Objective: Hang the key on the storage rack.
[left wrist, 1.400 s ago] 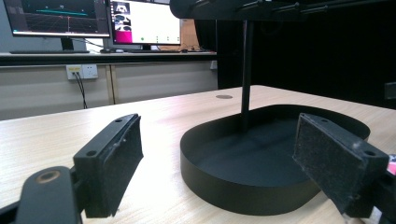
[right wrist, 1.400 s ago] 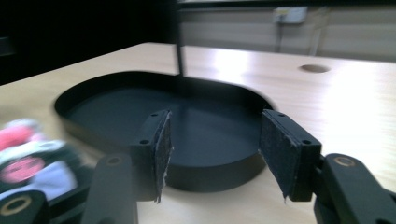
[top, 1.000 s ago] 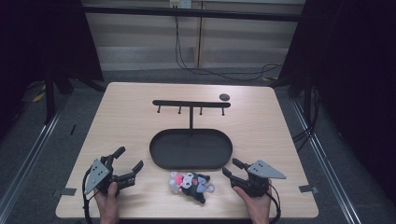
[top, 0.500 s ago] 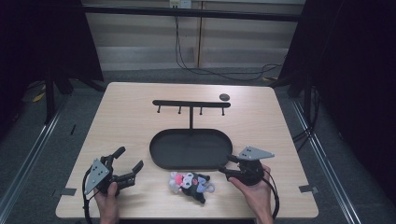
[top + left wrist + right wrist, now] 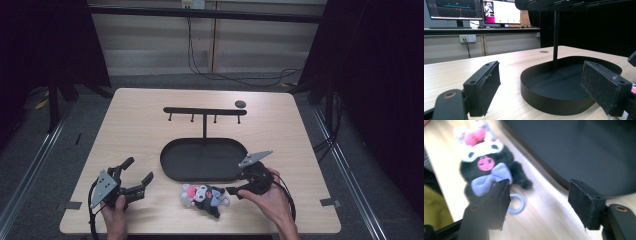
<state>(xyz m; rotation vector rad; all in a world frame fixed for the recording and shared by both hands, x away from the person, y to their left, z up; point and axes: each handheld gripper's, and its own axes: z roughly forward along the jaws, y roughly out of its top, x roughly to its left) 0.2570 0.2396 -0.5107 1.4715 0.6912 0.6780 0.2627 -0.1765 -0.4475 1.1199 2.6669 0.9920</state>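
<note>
A small black plush toy with a white and pink head, a lilac bow and a lilac ring lies on the table in front of the black oval tray. The right gripper view shows the plush toy just beyond my left-hand jaw. My right gripper is tilted towards the toy from its right; its jaws have just been opening, stand apart and hold nothing. At the front left of the table rests my left gripper, open and holding nothing, aimed at the tray.
A black T-shaped rack with several short pegs rises from the tray's far side. A small dark disc lies behind it at the right. The table's near edge runs just below both hands.
My right gripper has moved left and up from the front right corner towards the plush toy, tipping over onto its side. The left gripper and the toy have not moved.
</note>
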